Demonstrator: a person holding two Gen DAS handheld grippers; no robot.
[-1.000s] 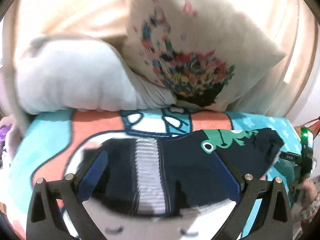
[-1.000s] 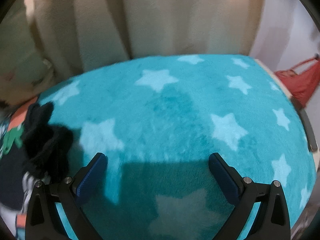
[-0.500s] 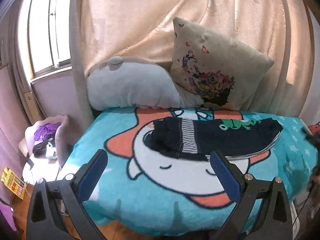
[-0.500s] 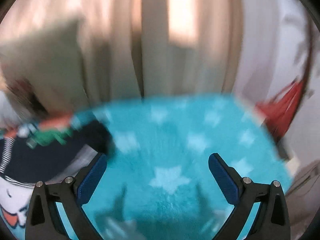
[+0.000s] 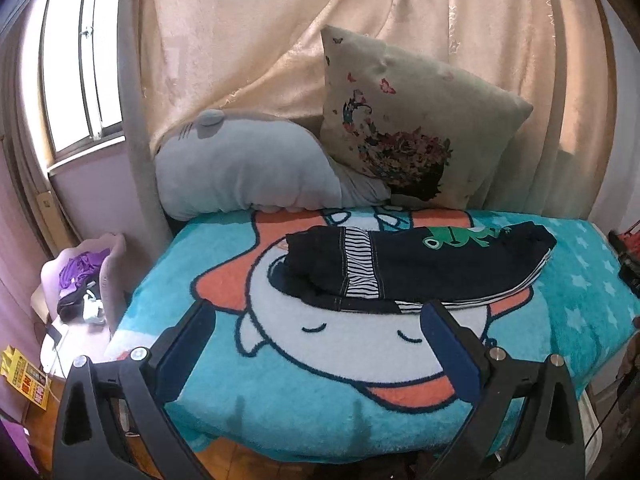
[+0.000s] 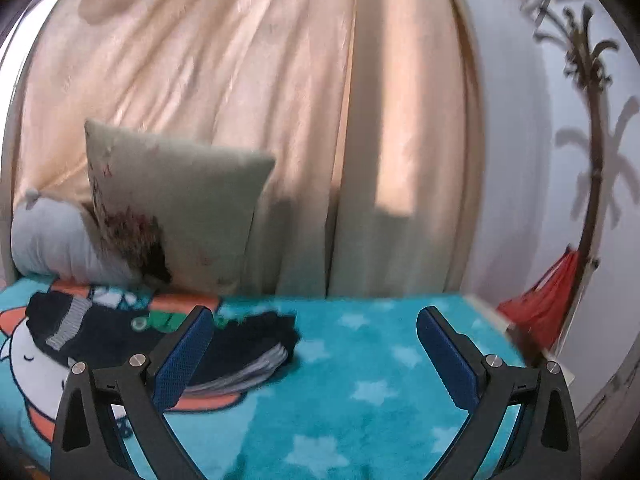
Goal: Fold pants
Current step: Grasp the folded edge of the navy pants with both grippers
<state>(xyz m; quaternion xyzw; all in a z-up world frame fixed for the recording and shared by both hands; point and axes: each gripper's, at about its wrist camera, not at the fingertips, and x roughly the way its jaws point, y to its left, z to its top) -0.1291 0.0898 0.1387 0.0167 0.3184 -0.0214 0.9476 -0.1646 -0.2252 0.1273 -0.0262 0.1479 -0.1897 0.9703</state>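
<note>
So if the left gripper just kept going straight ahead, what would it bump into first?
Probably the folded dark navy pants with the green frog, lying on the teal cartoon blanket. The open left gripper points at their near edge, though depth is hard to judge.

I take the folded pants [image 5: 416, 264] as landmark. Open blanket [image 5: 320, 412] on their near side, bare to the edge: clear entry there. To their right, starred blanket lies bare too. Behind them, grey plush pillow [image 5: 244, 172] and floral cushion [image 5: 408, 120] block the far side, curtain [image 5: 248, 48] behind. Left of them, a cluttered side table [image 5: 76, 292].
</note>
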